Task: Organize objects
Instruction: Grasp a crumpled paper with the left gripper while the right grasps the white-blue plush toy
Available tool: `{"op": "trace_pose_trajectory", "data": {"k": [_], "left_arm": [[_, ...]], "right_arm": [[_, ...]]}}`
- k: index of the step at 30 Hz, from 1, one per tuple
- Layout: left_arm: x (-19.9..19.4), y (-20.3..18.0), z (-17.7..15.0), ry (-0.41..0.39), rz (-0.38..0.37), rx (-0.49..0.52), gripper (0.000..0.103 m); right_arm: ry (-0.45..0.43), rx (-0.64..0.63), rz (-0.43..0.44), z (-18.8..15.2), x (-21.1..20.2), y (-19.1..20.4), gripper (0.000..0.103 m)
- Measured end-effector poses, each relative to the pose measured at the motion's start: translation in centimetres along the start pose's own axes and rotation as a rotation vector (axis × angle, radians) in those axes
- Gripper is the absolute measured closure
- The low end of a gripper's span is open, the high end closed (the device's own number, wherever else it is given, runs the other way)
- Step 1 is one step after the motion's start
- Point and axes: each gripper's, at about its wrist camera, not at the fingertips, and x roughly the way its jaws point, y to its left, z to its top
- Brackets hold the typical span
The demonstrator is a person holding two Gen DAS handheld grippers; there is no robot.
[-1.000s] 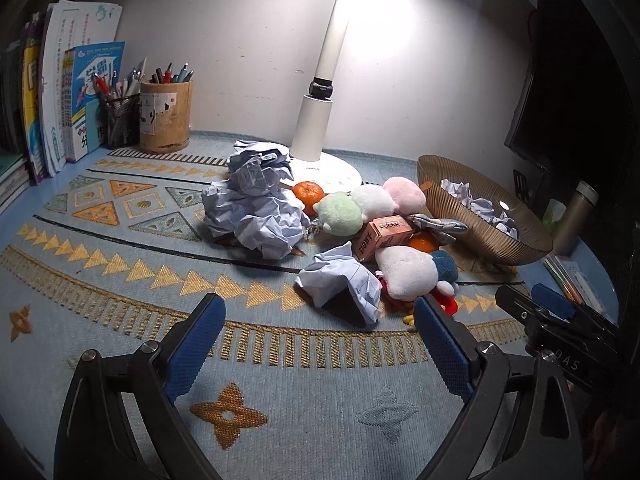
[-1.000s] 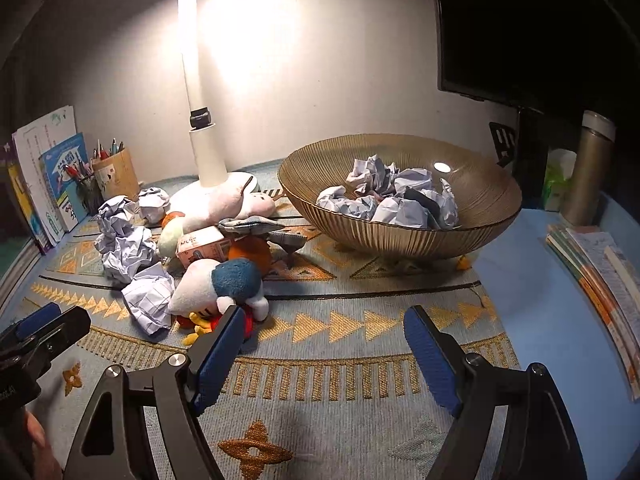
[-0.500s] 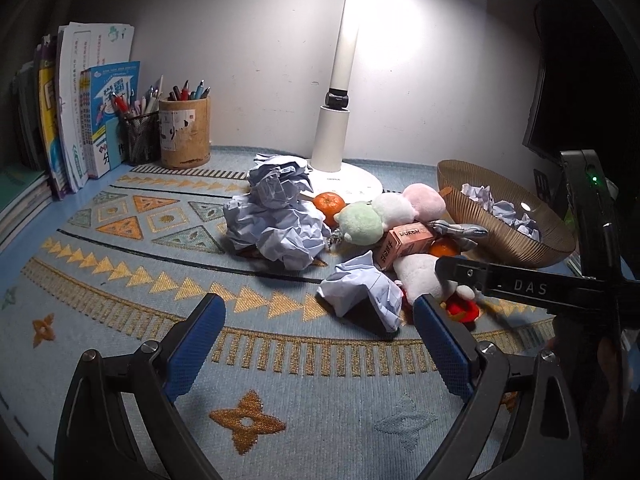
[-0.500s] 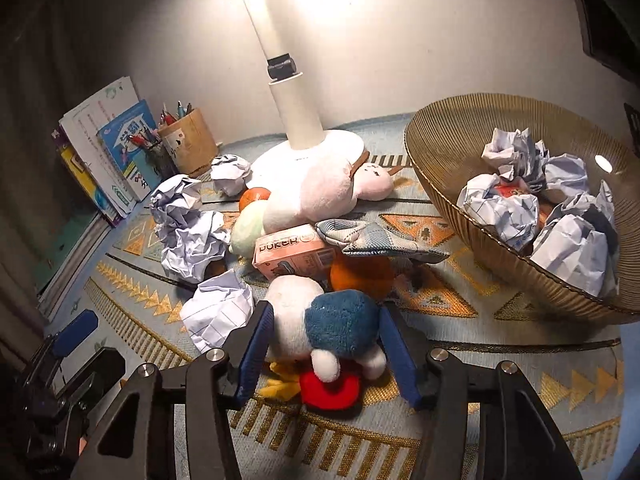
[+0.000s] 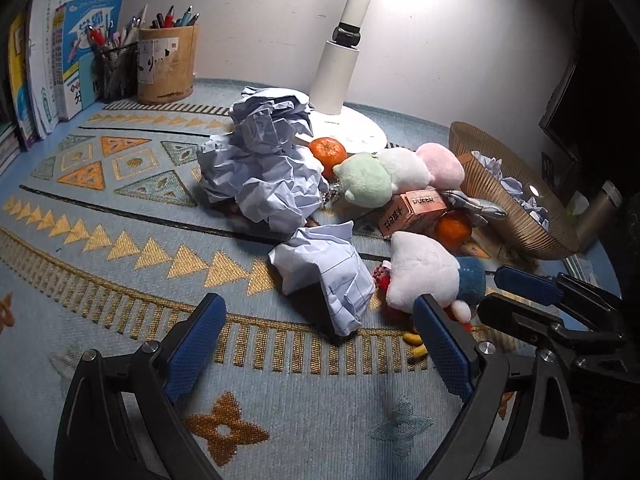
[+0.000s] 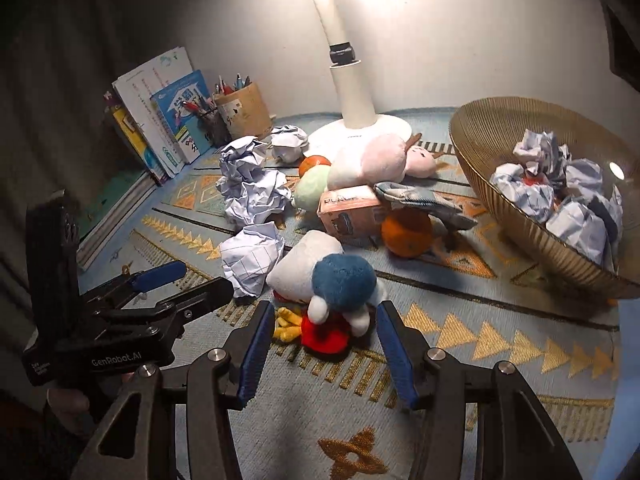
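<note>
Patterned mat (image 6: 500, 340), right tool (image 6: 320, 344) angled down, closing around plush toy (image 6: 332, 280) (untouched), left tool (image 5: 316, 344) spread.

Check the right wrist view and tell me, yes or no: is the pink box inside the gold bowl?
No. The pink box lies on the mat among the plush toys, outside the gold bowl, which shows only crumpled paper.

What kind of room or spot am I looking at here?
Most likely a study desk at home. A white desk lamp stands against the wall, a wooden pen holder full of pens sits beside upright workbooks, and a monitor's dark edge shows at the right.
</note>
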Motion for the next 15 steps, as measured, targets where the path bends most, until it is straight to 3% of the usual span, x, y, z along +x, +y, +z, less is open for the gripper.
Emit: {"op": "trace_pose_trajectory", "data": {"k": [2, 6, 10, 12, 13, 15], "left_arm": [[0.9, 0.0, 0.6, 0.012, 0.017, 0.01, 0.012], [2.4, 0.4, 0.9, 0.07, -0.019, 0.012, 0.013], [2.6, 0.1, 0.9, 0.071, -0.025, 0.018, 0.014], [2.7, 0.1, 1.0, 0.069, -0.012, 0.013, 0.021], [2.8, 0.1, 1.2, 0.066, 0.0, 0.015, 0.03], [2.8, -0.1, 1.4, 0.063, 0.003, 0.029, 0.038]], "right_arm": [[0.023, -0.08, -0.001, 0.8, 1.2, 0.0, 0.051], [0.054, -0.11, 0.042, 1.4, 2.6, -1.2, 0.051], [0.058, -0.151, 0.031, 1.6, 3.2, -1.1, 0.051], [0.051, -0.149, 0.046, 1.8, 3.5, -1.2, 0.042], [0.051, -0.144, 0.047, 1.8, 3.8, -1.3, 0.039], [0.069, -0.131, 0.057, 1.8, 4.4, -1.4, 0.038]]}}
